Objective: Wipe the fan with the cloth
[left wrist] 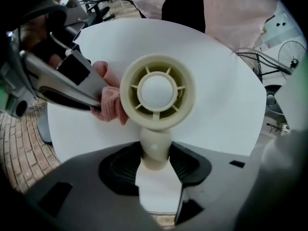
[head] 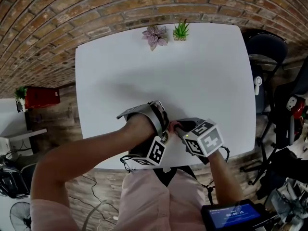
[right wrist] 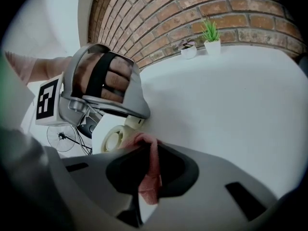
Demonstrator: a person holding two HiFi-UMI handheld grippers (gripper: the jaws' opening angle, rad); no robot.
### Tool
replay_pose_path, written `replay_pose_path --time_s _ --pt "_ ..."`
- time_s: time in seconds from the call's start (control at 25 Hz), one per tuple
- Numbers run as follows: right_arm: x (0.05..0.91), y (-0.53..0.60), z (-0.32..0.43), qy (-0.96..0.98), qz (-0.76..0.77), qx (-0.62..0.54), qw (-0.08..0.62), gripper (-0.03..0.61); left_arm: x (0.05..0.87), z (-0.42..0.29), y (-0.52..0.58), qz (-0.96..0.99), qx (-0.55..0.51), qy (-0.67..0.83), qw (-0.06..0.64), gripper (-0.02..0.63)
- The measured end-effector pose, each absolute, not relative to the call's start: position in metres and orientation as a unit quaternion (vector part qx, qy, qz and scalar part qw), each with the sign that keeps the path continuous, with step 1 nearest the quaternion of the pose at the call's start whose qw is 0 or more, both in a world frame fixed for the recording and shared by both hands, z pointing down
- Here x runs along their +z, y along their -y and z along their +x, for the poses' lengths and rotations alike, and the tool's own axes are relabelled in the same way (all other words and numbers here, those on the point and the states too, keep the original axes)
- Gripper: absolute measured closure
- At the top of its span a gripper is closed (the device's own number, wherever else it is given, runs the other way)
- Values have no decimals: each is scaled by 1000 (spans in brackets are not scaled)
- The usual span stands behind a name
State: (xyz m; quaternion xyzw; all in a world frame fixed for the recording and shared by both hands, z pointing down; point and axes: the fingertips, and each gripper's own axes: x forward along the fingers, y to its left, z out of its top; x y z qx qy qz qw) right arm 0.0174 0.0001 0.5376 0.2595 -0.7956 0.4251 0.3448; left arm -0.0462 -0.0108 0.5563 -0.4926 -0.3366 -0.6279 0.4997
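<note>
Fan (left wrist: pixel 157 90), stem clamped lengthwise between left gripper (left wrist: pixel 155 154) jaws, faces that gripper; right gripper (right wrist: pixel 144 170) pinches cloth (left wrist: pixel 111 107).

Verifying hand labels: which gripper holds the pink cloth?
The right gripper: the pink cloth is pinched in its shut jaws, while the left gripper clamps the cream fan by its stem.

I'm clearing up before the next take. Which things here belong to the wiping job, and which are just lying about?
In use:
- fan, gripped at its neck by the left tool
- cloth, pinched in the right tool

Lying about:
- purple plant
- green plant
- chair
</note>
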Motion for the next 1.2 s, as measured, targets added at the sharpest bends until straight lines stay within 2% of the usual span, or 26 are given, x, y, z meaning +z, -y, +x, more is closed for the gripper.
replay_pose_path --time_s 0.2,0.48,0.8,0.96,1.2 --pt "538 1 13 798 259 429 335 546 557 -47 11 -494 -632 329 499 420" --pt "536 6 25 795 279 428 327 545 556 -46 15 -529 -646 296 464 422" --pt "536 1 15 800 261 423 336 545 555 -46 16 -530 -648 286 466 422" --pt "535 0 21 799 262 420 342 545 554 -47 21 -580 -656 251 412 422" --pt "527 -2 45 792 293 429 320 543 552 -48 29 -656 -676 172 287 422"
